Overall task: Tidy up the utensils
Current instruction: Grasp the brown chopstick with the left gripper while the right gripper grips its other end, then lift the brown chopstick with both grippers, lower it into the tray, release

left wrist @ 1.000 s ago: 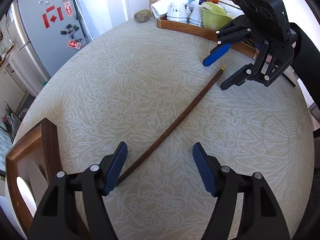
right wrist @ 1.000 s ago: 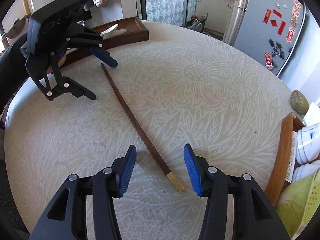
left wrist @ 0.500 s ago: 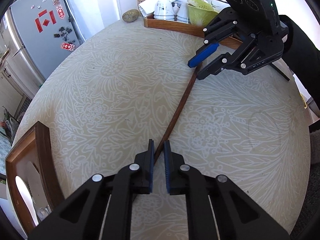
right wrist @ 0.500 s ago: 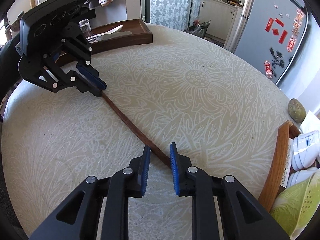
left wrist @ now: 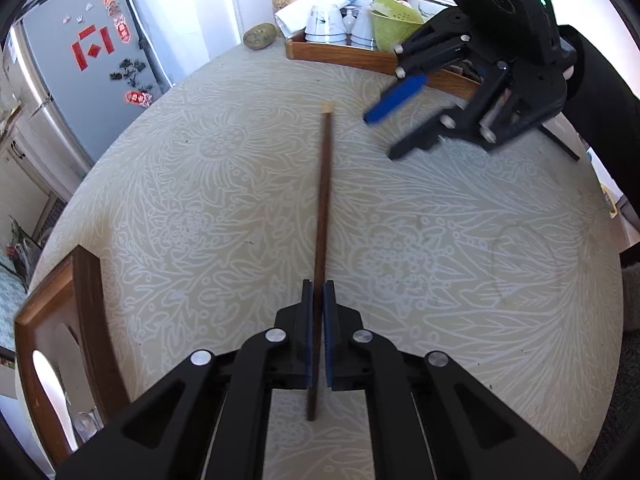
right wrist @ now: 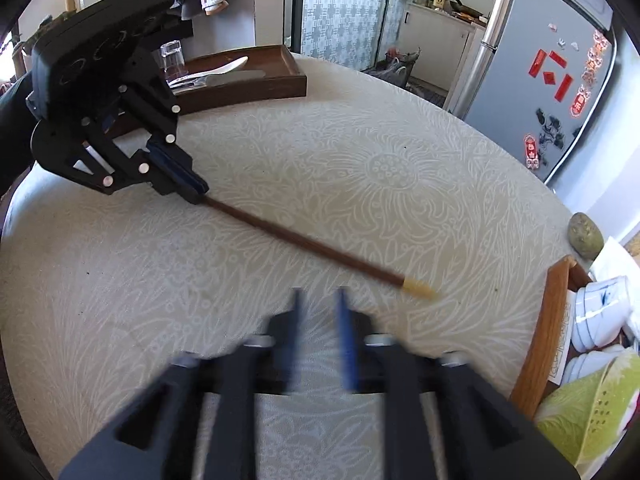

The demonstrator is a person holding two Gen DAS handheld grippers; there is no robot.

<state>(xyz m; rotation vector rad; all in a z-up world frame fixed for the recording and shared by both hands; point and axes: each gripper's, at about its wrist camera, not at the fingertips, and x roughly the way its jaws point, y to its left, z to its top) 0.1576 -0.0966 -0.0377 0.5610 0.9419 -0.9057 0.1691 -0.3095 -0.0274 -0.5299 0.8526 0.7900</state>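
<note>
Left tool [left wrist: 319, 328] grips chopstick [left wrist: 323, 192] over patterned round table [left wrist: 200, 184], fridge [left wrist: 72, 72] beyond

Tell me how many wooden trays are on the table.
2. A dark wooden tray holding cutlery sits at the table edge behind the left gripper; a lighter wooden tray with cups stands beside the right gripper.

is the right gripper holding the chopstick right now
No, the right gripper has nothing between its opening jaws; the chopstick is clamped by the left gripper.
</note>
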